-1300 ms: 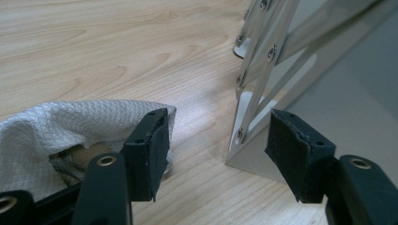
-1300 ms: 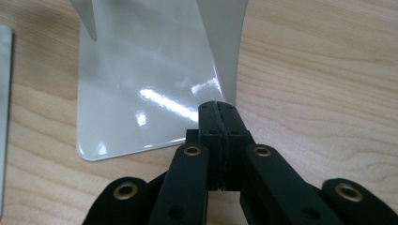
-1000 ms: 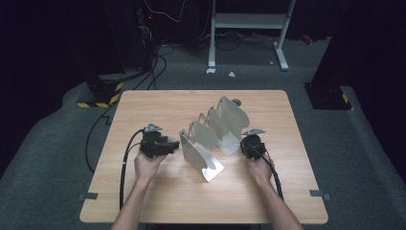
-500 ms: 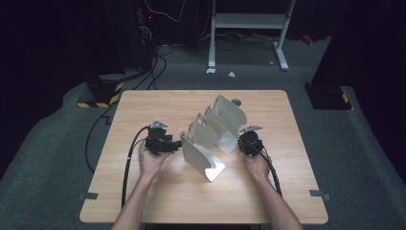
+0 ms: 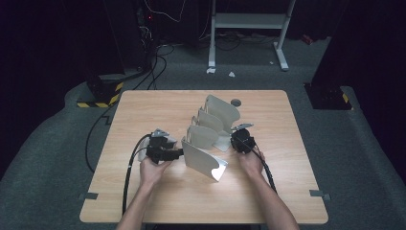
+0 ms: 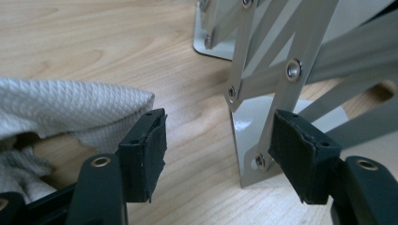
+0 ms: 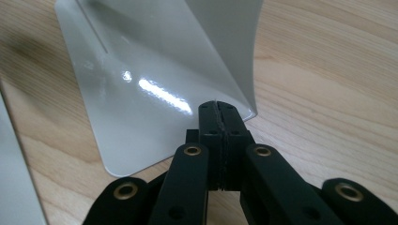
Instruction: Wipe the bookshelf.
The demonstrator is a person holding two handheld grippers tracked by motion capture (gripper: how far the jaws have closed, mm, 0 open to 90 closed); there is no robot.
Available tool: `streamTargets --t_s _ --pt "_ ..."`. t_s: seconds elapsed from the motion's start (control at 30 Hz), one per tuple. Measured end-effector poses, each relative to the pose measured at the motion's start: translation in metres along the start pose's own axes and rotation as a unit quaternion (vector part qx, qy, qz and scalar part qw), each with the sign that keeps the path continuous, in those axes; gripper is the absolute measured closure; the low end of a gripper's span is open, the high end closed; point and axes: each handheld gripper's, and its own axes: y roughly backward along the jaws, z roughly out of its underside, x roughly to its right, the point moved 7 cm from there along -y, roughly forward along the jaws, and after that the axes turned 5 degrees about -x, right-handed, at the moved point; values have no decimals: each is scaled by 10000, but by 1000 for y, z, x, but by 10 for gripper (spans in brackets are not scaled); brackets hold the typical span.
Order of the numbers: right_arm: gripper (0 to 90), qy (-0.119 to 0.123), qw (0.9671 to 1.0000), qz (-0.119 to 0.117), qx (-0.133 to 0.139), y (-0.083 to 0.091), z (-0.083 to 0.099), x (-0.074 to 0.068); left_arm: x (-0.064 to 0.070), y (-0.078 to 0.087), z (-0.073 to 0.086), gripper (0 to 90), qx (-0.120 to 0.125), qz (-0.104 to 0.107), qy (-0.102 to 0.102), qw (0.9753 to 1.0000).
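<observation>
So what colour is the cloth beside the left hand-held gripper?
White, with a fine woven waffle texture; the cloth shows best in the left gripper view.

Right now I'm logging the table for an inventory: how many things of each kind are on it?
Expanding metal file rack: 1
White cloth: 1
Small dark round disc: 1
Handheld grippers: 2, left gripper, right gripper
Total: 5

The expanding rack (image 6: 291, 70) runs off the top edge; the white cloth (image 6: 70, 108) off the left.
</observation>
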Motion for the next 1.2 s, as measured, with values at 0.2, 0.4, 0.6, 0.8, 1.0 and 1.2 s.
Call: streamTargets --t_s 0.2,0.4,0.6,0.8,1.0,1.2 --pt "899 3 9999 -154 35 -3 -4 -6 2 -1 3 365 -4 22 -14 10000" --pt "846 264 9995 -190 65 15 9 -16 4 -3 5 358 -80 -50 -19 10000" --pt "830 303 9982 -495 151 48 44 -28 7 -3 5 366 -70 -92 -8 9999" --pt "808 261 9975 -651 50 52 71 -35 12 -4 6 366 -89 -79 -78 9999" --pt "842 300 9974 -646 100 50 68 -39 18 -6 8 366 -77 -51 -94 9999" --pt "900 330 9979 -549 110 45 62 -38 22 -7 9 368 -72 -52 -126 9999"
